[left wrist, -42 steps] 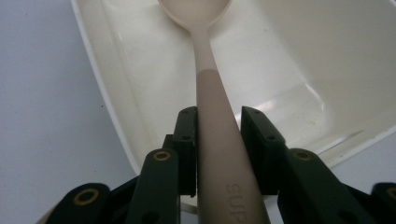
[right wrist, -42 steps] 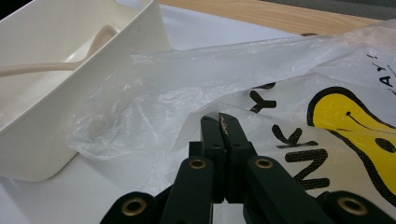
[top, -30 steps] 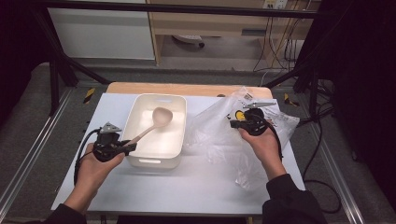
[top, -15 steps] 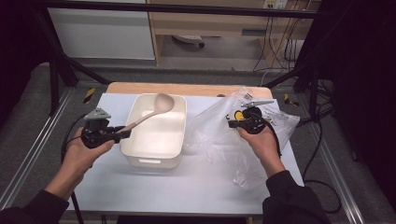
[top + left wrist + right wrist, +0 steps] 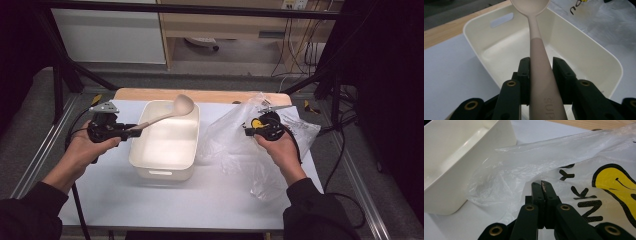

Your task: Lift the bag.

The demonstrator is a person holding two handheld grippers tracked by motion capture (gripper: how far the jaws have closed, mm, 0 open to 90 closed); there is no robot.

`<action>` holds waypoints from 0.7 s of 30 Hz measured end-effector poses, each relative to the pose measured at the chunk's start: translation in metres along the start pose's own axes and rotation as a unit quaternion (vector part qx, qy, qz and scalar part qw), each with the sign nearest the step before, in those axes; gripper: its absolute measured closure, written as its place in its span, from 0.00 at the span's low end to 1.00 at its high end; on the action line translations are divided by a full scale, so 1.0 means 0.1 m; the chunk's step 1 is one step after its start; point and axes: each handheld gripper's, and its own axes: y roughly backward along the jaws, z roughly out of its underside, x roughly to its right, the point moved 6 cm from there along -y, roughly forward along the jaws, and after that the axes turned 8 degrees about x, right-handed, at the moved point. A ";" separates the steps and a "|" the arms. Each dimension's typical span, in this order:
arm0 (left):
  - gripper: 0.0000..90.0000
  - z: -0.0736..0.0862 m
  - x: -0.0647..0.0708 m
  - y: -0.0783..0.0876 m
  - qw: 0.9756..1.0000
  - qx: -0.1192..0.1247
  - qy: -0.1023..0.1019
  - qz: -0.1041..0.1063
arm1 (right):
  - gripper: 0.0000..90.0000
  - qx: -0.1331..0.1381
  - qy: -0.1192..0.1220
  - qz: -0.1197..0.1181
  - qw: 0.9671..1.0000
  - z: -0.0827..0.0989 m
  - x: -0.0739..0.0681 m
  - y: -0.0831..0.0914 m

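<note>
Spoon (image 5: 539, 72) is what I'm watching: my left gripper (image 5: 131, 131) pinches its handle between both jaws, and the pale bowl end hangs up over the far rim of the cream tub (image 5: 141, 145), clear of its floor. In the left gripper view the handle runs straight up between the jaws, seated well back, so the hold looks secure to me. My right gripper (image 5: 543, 187) has its jaws pressed together, and a fold of the clear plastic bag (image 5: 235, 137) seems caught there, though I can't be certain film sits between them. I judge the spoon is bound for that bag, so I'd lift the film to open a mouth and bring the spoon across level, bowl first. The tub and bag sit just beside each other on the white table (image 5: 210, 200); beyond it a wooden strip (image 5: 150, 94), then grey floor, cables and a white cabinet (image 5: 107, 32).
</note>
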 end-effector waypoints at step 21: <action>0.76 -0.08 0.50 -0.12 0.997 -0.010 -0.050 0.052 | 1.00 0.000 -0.010 -0.006 1.000 -0.03 0.02 0.07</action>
